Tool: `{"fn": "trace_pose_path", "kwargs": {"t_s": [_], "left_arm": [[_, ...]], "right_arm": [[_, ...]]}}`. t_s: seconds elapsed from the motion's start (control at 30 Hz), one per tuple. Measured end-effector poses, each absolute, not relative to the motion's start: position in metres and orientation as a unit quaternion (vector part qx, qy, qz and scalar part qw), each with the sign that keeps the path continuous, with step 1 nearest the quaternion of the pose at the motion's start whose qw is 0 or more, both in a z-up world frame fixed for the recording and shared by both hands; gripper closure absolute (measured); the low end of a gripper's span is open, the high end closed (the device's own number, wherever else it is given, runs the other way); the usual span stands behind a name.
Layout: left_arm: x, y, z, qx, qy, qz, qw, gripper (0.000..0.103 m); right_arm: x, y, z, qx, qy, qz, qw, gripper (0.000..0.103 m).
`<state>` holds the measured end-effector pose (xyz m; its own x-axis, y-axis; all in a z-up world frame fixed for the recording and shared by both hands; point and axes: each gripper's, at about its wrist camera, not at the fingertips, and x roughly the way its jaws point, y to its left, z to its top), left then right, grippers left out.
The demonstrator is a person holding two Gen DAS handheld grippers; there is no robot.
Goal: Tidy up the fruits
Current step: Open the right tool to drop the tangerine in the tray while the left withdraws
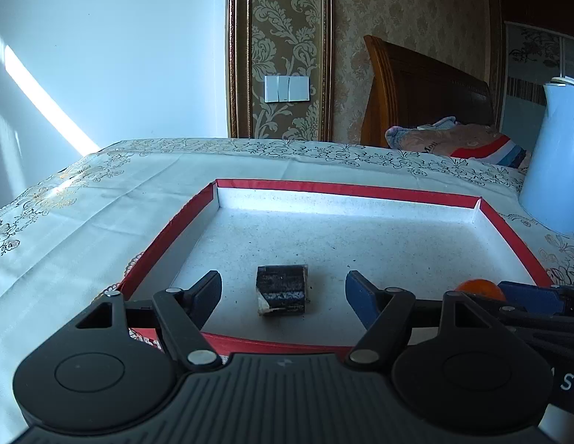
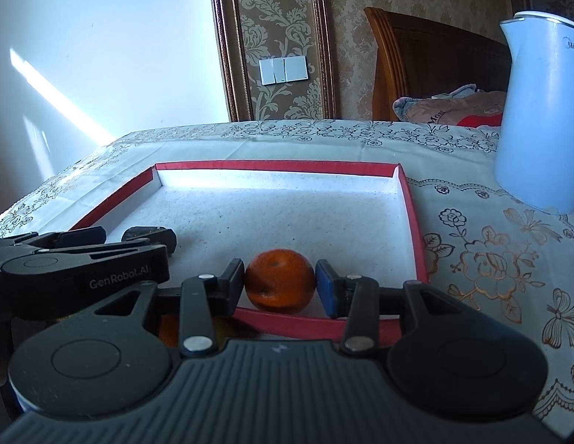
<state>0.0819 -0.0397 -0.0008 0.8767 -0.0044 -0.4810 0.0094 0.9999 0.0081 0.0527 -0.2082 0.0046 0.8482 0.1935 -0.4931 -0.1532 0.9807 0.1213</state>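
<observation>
Orange pinched low over the red-rimmed tray, dark block already set down.

The orange (image 2: 279, 281) sits squeezed between the pads of the right tongs (image 2: 280, 284), at the tray's (image 2: 412, 222) near right corner, seemingly at its floor; letting go looks like the next move, gently, so it doesn't roll. The dark block (image 1: 282, 288) lies on the tray floor between the spread left tongs (image 1: 283, 292), touching neither pad. A white kettle (image 2: 542, 111) stands on the clothed surface (image 2: 490, 266), right of the tray.
</observation>
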Motion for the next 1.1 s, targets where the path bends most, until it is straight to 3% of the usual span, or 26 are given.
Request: {"fn": "trace_pose_path", "kwargs": {"t_s": [0.2, 0.47, 0.5, 0.63, 0.83, 1.1], "left_arm": [[0.080, -0.025, 0.004, -0.036, 0.238, -0.001, 0.971, 0.029], [0.088, 0.041, 0.004, -0.225, 0.244, 0.003, 0.943, 0.028], [0.087, 0.044, 0.003, -0.235, 0.242, 0.000, 0.941, 0.028], [0.086, 0.040, 0.005, -0.224, 0.239, -0.004, 0.945, 0.028], [0.071, 0.037, 0.014, -0.219, 0.197, -0.024, 0.955, 0.028], [0.019, 0.019, 0.034, -0.112, 0.152, -0.044, 0.981, 0.024]], "right_arm": [[0.046, -0.212, 0.010, 0.043, 0.239, 0.087, 0.966, 0.062], [0.044, -0.218, 0.015, 0.056, 0.224, 0.083, 0.969, 0.062], [0.043, -0.219, 0.016, 0.059, 0.222, 0.083, 0.970, 0.057], [0.040, -0.225, 0.019, 0.068, 0.208, 0.078, 0.973, 0.046], [0.032, -0.239, 0.028, 0.103, 0.183, 0.080, 0.974, 0.046], [-0.013, -0.281, 0.040, 0.144, 0.171, 0.088, 0.971, 0.046]]}}
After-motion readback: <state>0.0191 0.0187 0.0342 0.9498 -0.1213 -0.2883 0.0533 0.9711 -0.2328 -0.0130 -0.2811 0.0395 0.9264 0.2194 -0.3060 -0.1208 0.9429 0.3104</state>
